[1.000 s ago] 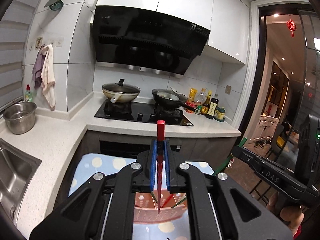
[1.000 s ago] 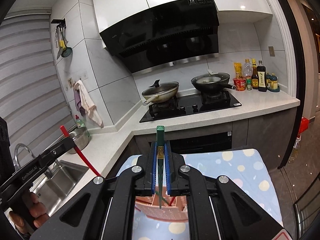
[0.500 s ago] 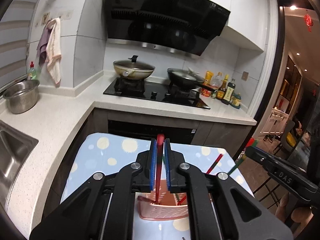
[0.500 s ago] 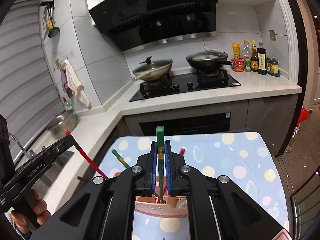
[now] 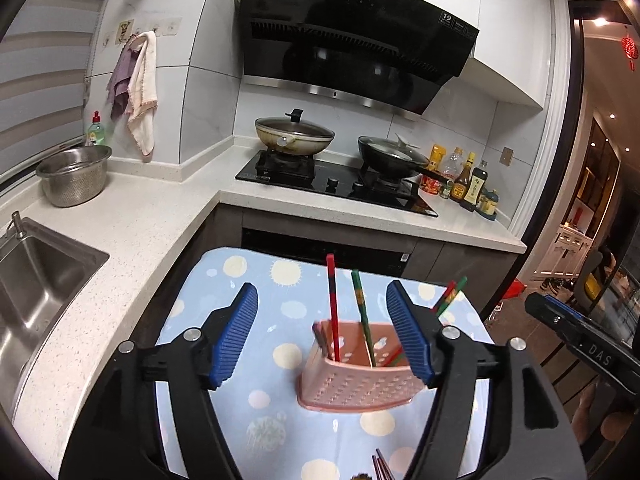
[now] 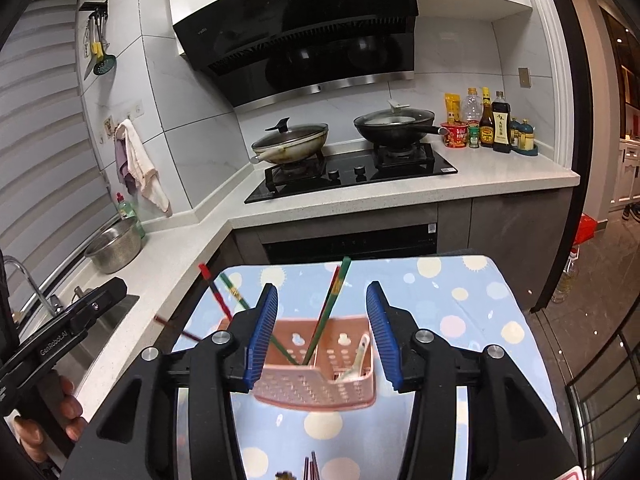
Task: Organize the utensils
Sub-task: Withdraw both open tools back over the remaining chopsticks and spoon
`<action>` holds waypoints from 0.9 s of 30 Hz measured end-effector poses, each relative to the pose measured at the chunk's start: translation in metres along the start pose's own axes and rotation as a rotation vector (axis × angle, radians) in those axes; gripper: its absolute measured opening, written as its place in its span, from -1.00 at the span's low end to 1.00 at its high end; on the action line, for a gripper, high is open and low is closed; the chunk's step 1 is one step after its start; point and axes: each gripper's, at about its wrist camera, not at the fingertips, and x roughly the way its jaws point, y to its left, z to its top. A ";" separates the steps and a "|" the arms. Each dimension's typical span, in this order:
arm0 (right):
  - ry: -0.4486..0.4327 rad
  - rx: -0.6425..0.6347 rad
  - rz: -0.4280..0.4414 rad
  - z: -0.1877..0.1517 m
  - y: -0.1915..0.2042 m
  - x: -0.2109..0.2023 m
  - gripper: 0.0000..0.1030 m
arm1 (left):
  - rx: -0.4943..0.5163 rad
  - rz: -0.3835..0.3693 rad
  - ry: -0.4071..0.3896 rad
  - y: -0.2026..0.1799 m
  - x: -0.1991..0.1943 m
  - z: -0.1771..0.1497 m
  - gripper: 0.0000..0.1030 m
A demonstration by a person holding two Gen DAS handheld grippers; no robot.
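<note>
A pink perforated utensil basket (image 5: 356,384) (image 6: 316,384) stands on a blue dotted table (image 5: 280,280) (image 6: 460,292). A red chopstick (image 5: 332,304) and a green chopstick (image 5: 362,312) stand in it, with more red and green ones (image 5: 450,296) leaning right. In the right wrist view several chopsticks (image 6: 330,308) and a white spoon (image 6: 356,360) sit in the basket. My left gripper (image 5: 322,334) is open and empty just above the basket. My right gripper (image 6: 322,336) is open and empty over it too.
Dark chopsticks (image 5: 382,466) (image 6: 310,466) lie on the table near the front edge. A white counter (image 5: 140,216) with a steel sink (image 5: 36,280) runs along the left. A steel bowl (image 5: 74,174), a stove with two pans (image 5: 296,136) and sauce bottles (image 5: 472,184) stand behind.
Both grippers were shut on a chopstick, the left on a red one, the right on a green one. Both have lowered, opened and let go; the chopsticks now stand in the basket.
</note>
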 end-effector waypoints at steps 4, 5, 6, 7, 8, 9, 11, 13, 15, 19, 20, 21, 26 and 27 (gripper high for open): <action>0.030 -0.007 -0.008 -0.023 -0.001 -0.016 -0.12 | -0.010 -0.006 0.045 0.001 -0.013 -0.022 0.23; 0.043 -0.004 -0.013 -0.031 -0.002 -0.021 -0.12 | -0.012 -0.004 0.056 0.002 -0.016 -0.027 0.23; 0.057 0.002 -0.012 -0.039 -0.004 -0.024 -0.12 | -0.014 -0.007 0.071 0.002 -0.020 -0.035 0.23; 0.072 0.007 -0.013 -0.047 -0.005 -0.027 -0.12 | -0.017 -0.006 0.085 0.001 -0.023 -0.043 0.23; 0.089 0.011 -0.018 -0.057 -0.007 -0.031 -0.12 | -0.018 -0.003 0.100 0.001 -0.025 -0.051 0.23; 0.108 0.010 -0.023 -0.066 -0.009 -0.033 -0.12 | -0.015 -0.001 0.119 -0.001 -0.028 -0.061 0.23; 0.145 0.011 -0.033 -0.086 -0.012 -0.039 -0.12 | -0.009 -0.002 0.165 -0.003 -0.031 -0.083 0.24; 0.189 0.004 -0.042 -0.107 -0.015 -0.043 -0.12 | -0.003 -0.001 0.214 -0.006 -0.034 -0.105 0.24; 0.226 -0.008 -0.062 -0.126 -0.018 -0.047 -0.12 | 0.008 -0.010 0.265 -0.010 -0.036 -0.128 0.24; 0.302 -0.009 -0.072 -0.164 -0.025 -0.053 -0.12 | 0.030 -0.019 0.349 -0.020 -0.043 -0.171 0.24; 0.320 -0.006 -0.074 -0.174 -0.026 -0.054 -0.12 | 0.025 -0.030 0.372 -0.022 -0.045 -0.181 0.24; 0.335 -0.002 -0.072 -0.184 -0.028 -0.056 -0.12 | 0.020 -0.033 0.385 -0.024 -0.047 -0.189 0.24; 0.408 -0.029 -0.065 -0.227 -0.023 -0.061 -0.18 | 0.023 -0.043 0.454 -0.034 -0.055 -0.226 0.24; 0.422 -0.033 -0.061 -0.234 -0.022 -0.061 -0.21 | 0.025 -0.044 0.466 -0.036 -0.055 -0.231 0.24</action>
